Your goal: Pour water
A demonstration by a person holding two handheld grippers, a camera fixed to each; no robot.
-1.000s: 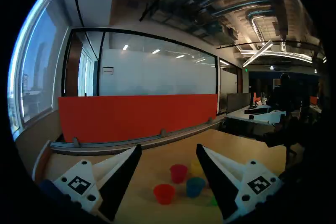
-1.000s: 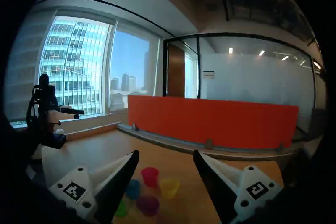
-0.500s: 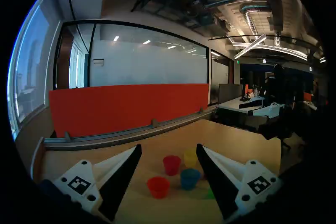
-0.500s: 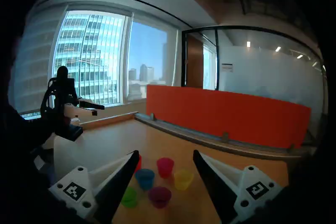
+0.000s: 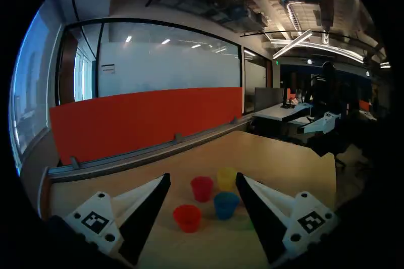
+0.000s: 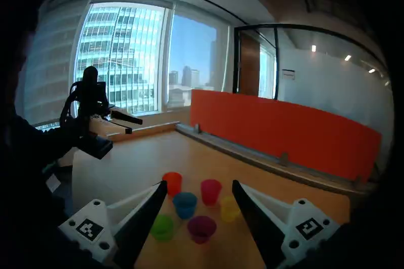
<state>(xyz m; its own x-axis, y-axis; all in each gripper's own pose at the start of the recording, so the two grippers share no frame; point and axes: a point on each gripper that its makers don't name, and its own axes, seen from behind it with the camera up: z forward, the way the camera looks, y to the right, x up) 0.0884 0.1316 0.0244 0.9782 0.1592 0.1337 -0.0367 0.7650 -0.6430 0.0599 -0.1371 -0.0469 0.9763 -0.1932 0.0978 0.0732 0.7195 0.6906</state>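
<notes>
Several small plastic cups stand in a cluster on the wooden table (image 5: 283, 163). In the left gripper view I see an orange-red cup (image 5: 187, 217), a red cup (image 5: 202, 188), a yellow cup (image 5: 226, 178) and a blue cup (image 5: 225, 204) between and beyond the fingers of my open left gripper (image 5: 202, 175). In the right gripper view, my open right gripper (image 6: 199, 182) frames the orange-red cup (image 6: 172, 183), blue cup (image 6: 185, 204), red cup (image 6: 210, 191), yellow cup (image 6: 230, 207), green cup (image 6: 162, 226) and purple cup (image 6: 201, 228). Both grippers hover above the table and hold nothing.
An orange divider panel (image 5: 146, 117) with a metal rail runs along the table's far edge. The left gripper (image 6: 108, 120) shows at the left of the right gripper view, held by a dark-sleeved arm. Large windows (image 6: 121, 62) lie beyond. Desks and chairs (image 5: 303, 122) stand past the table's right end.
Both views have swung so the cups sit higher and farther along between the fingers. The right gripper view now takes in all the cups. Both grippers stayed open.
</notes>
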